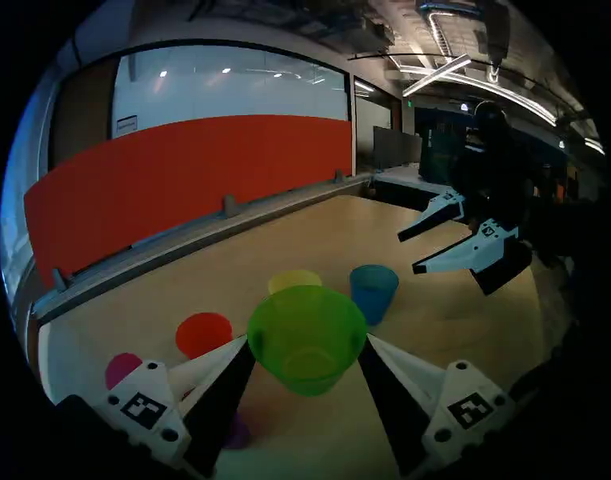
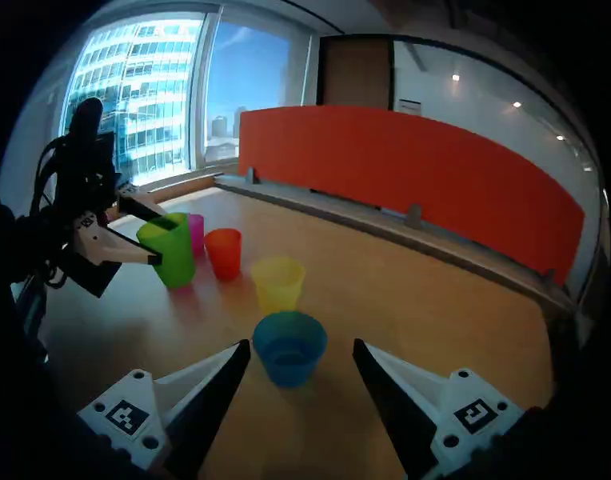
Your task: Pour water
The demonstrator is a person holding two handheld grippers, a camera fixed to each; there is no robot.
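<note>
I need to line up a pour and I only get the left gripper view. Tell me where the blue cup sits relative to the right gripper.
Observer: In the right gripper view the blue cup stands upright, centred ahead of the open right gripper, with a gap to each finger.
Operator: Check that my green cup is level.
Observer: Seen from there, the green cup looks about upright, with the left gripper gripping it near the rim.
Operator: Report the yellow cup; it is half hidden in my view.
Observer: The yellow cup shows whole here. It stands upright beyond the blue one, apart from it.
</note>
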